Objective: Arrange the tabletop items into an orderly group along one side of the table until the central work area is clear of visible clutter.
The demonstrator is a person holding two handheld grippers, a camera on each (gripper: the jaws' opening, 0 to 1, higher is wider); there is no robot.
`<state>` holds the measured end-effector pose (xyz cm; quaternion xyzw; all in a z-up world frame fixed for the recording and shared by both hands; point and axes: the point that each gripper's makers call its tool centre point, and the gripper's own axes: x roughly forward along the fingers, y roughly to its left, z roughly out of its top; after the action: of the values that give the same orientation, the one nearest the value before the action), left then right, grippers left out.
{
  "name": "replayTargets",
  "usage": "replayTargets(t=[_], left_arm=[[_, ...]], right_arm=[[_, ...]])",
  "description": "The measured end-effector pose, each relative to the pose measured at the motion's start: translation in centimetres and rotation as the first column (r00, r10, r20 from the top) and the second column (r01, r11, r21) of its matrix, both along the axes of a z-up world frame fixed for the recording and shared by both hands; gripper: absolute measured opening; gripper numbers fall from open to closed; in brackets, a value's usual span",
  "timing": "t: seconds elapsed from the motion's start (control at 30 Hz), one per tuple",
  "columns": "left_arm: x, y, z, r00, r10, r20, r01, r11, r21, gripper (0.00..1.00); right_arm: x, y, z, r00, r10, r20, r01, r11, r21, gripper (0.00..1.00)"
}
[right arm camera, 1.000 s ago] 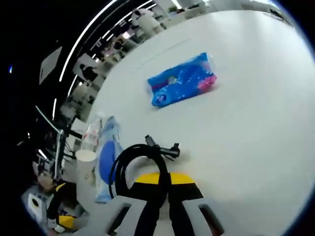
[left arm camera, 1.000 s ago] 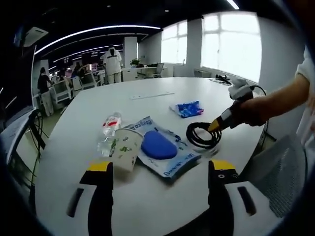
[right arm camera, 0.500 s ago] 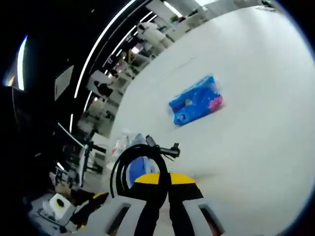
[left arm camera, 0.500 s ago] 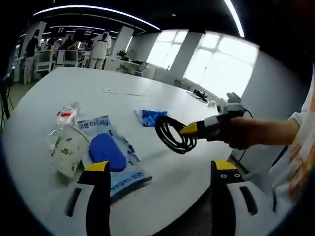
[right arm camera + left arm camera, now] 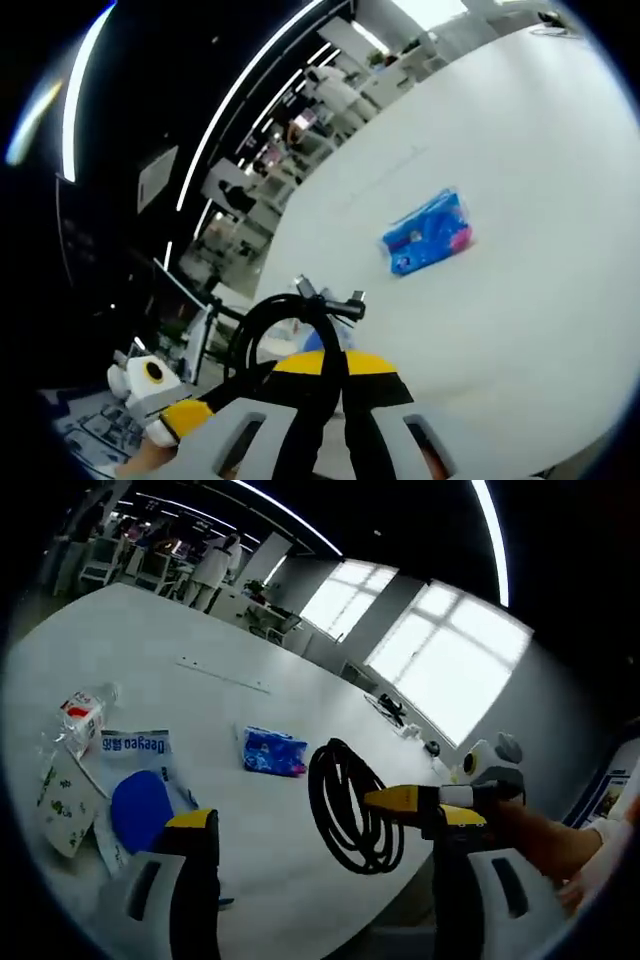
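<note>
The right gripper (image 5: pixel 335 372) has lifted the cable (image 5: pixel 352 808) off the table (image 5: pixel 250 820) over the last second: it lay on the surface at centre right of the left gripper view, and now hangs in the air at centre, clear of the tabletop. That frees one item from the middle, ready to be carried to a side.

The cable is a black coil of several loops, held upright, with a short plug end sticking out at the top in the right gripper view. The right jaws are pressed together on it, the strands pinched between the yellow tips. The left gripper (image 5: pixel 325 825) stands wide apart and holds nothing.

Left on the table: a blue packet (image 5: pixel 273 751) at centre left, a wipes pouch (image 5: pixel 135 805) with a blue lid at lower left, a paper cup (image 5: pixel 58 805) lying beside it, and what looks like a crushed bottle (image 5: pixel 78 715) above, though the edge distortion makes that uncertain.
</note>
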<state>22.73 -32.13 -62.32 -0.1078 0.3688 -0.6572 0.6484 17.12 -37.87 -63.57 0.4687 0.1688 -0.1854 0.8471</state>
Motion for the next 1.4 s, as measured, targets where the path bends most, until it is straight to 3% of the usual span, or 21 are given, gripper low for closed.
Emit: replayTargets(t=[0.13,0.23,0.33,0.37,0.43,0.47,0.53,0.6,0.77,0.87,0.93,0.97,1.07,1.2,1.23,1.27,1.3,1.33,1.4], left_arm=[[-0.7,-0.4,0.3,0.998,-0.012,-0.054,0.011,1.000,-0.011,0.77],[-1.4,-0.4,-0.2,0.995,-0.026,-0.098,0.029,0.999,0.021,0.60],[-2.0,-0.1,-0.7,0.988,-0.039,-0.150,0.047,0.998,0.048,0.34],[-2.4,-0.1,-0.7,0.987,-0.058,-0.149,0.066,0.997,0.043,0.21],[-2.7,0.0,-0.8,0.990,-0.070,-0.122,0.077,0.996,0.049,0.11],[-2.7,0.1,-0.9,0.990,-0.070,-0.120,0.076,0.996,0.052,0.10],[-2.7,0.4,-0.9,0.979,-0.039,-0.198,0.052,0.997,0.063,0.05],[-2.5,0.5,-0.3,0.955,-0.007,-0.297,0.018,0.999,0.032,0.02],[-2.2,0.8,0.2,0.953,-0.012,-0.302,0.013,1.000,0.003,0.00],[-1.5,0.7,1.2,0.936,0.018,-0.352,-0.034,0.999,-0.037,0.00],[-1.2,0.5,2.1,0.919,0.029,-0.393,-0.063,0.995,-0.075,0.00],[-1.1,0.6,2.1,0.921,0.029,-0.389,-0.062,0.995,-0.074,0.00],[-0.8,0.5,2.4,0.931,0.025,-0.365,-0.063,0.994,-0.092,0.00],[-0.6,0.3,4.6,0.910,0.013,-0.414,-0.101,0.976,-0.192,0.00],[-0.6,0.3,4.9,0.912,0.009,-0.411,-0.102,0.973,-0.205,0.00],[-0.7,0.3,5.1,0.916,-0.001,-0.401,-0.093,0.972,-0.214,0.00],[-0.9,0.2,5.2,0.918,-0.014,-0.397,-0.082,0.971,-0.224,0.00],[-1.1,0.2,5.3,0.915,-0.023,-0.404,-0.076,0.971,-0.227,0.00],[-1.8,0.3,5.6,0.915,-0.044,-0.401,-0.057,0.970,-0.237,0.00]], right_arm=[[-0.6,0.1,-0.2,1.000,-0.007,-0.005,0.007,1.000,0.002,0.00],[-0.5,0.4,0.1,1.000,0.001,-0.004,-0.001,1.000,-0.002,0.00],[-0.3,0.8,0.5,1.000,0.017,0.000,-0.017,1.000,-0.015,0.00],[-0.1,1.0,0.8,1.000,0.030,-0.001,-0.030,0.999,-0.027,0.01],[0.1,1.4,0.9,0.998,0.053,-0.016,-0.054,0.997,-0.062,0.01],[0.0,1.4,0.9,0.998,0.061,-0.024,-0.063,0.995,-0.076,0.01],[0.1,1.5,0.9,0.997,0.072,-0.016,-0.073,0.995,-0.072,0.01],[0.0,1.8,0.8,0.996,0.087,-0.011,-0.087,0.994,-0.071,0.01],[0.3,2.2,0.9,0.992,0.125,0.003,-0.124,0.983,-0.132,0.03],[0.7,2.2,1.3,0.992,0.126,0.030,-0.119,0.978,-0.173,0.05],[0.7,2.2,1.4,0.990,0.136,0.038,-0.127,0.974,-0.186,0.11],[0.8,2.2,1.4,0.990,0.133,0.050,-0.122,0.976,-0.178,0.20],[1.0,2.5,1.4,0.990,0.079,0.114,-0.071,0.995,-0.074,0.47],[0.9,4.0,-0.4,0.991,0.058,0.118,-0.066,0.996,0.065,0.68],[1.1,4.9,-0.5,0.988,0.040,0.151,-0.063,0.987,0.150,0.70],[1.4,4.9,0.1,0.978,-0.031,0.205,-0.019,0.971,0.237,0.71],[1.5,5.9,0.5,0.966,-0.048,0.254,-0.046,0.936,0.349,0.70],[1.6,6.3,0.8,0.957,-0.071,0.281,-0.055,0.907,0.417,0.67],[2.0,6.5,1.3,0.936,-0.115,0.334,-0.060,0.880,0.471,0.61]])
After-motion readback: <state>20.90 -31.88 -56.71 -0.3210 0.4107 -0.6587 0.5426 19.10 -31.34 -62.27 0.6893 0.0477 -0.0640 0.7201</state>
